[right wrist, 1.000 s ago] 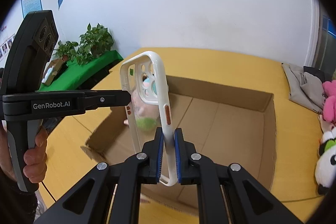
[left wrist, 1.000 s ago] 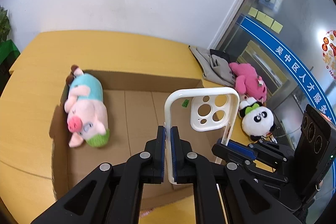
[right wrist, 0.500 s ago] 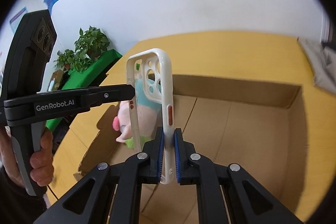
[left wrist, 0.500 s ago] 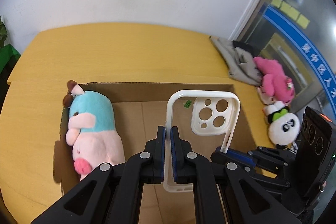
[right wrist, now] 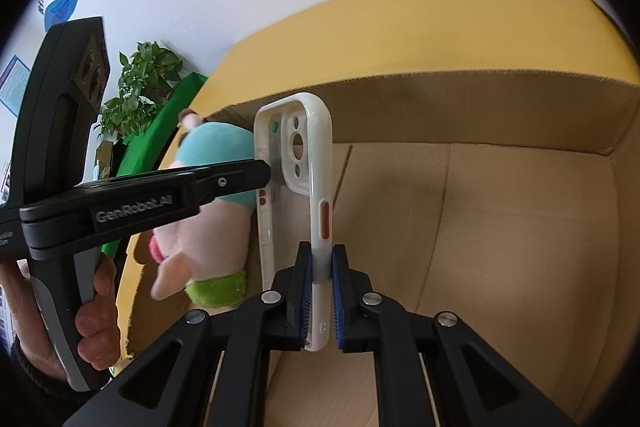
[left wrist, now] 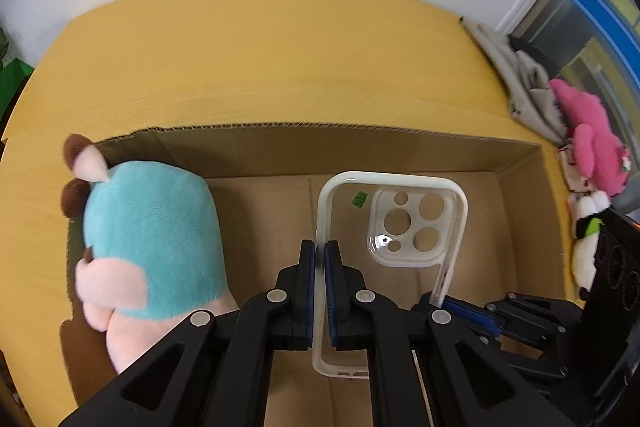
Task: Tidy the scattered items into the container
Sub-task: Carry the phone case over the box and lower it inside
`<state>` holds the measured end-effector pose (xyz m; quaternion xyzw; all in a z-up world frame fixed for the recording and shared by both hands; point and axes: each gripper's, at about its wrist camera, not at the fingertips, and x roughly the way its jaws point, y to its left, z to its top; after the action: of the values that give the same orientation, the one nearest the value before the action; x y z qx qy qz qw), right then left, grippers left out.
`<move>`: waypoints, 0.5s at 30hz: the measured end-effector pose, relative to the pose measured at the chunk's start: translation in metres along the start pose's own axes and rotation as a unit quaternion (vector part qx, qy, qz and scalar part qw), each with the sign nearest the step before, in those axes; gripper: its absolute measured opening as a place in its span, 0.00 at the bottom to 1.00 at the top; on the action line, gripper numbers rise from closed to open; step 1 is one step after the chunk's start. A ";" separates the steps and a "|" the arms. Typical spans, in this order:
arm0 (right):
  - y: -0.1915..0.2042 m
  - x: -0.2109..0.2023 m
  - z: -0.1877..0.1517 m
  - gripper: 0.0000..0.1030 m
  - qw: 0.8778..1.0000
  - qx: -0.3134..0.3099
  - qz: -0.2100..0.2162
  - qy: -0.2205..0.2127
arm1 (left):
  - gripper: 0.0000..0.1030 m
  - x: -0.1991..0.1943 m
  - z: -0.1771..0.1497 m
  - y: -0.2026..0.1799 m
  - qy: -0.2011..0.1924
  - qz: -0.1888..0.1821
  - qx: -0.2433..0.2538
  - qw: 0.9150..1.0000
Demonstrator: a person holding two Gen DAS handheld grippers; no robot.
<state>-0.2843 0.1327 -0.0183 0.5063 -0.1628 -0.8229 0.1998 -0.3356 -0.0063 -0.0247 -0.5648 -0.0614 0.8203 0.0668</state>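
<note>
Both grippers, left (left wrist: pixel 320 259) and right (right wrist: pixel 320 263), clamped on the phone case (left wrist: pixel 394 223), have lowered it into the box (left wrist: pixel 516 195); release should follow.

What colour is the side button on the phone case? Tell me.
Orange-red, on the white rim of the phone case, just above the right hand-held gripper. The right wrist view shows it best.

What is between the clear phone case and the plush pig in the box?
Only bare cardboard floor of the box separates the phone case from the plush pig; the left wrist view shows the gap plainly, nothing lying in it.
</note>
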 end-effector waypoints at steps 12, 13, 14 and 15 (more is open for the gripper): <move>-0.015 0.030 -0.001 0.08 0.999 0.030 -0.011 0.023 | 0.04 0.047 0.005 0.004 0.046 0.032 -0.016 0.998; -0.016 0.032 -0.002 0.09 0.999 0.033 -0.011 0.024 | 0.04 0.050 0.005 0.004 0.047 0.034 -0.015 0.998; -0.017 0.033 -0.002 0.09 0.999 0.037 -0.010 0.025 | 0.04 0.052 0.006 0.005 0.048 0.034 -0.016 0.998; -0.019 0.034 -0.003 0.09 0.999 0.041 -0.009 0.026 | 0.04 0.054 0.006 0.005 0.049 0.034 -0.018 0.998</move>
<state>-0.2987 0.1317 -0.0548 0.5368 -0.1868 -0.8039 0.1751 -0.3610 -0.0016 -0.0733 -0.6071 -0.0535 0.7922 0.0317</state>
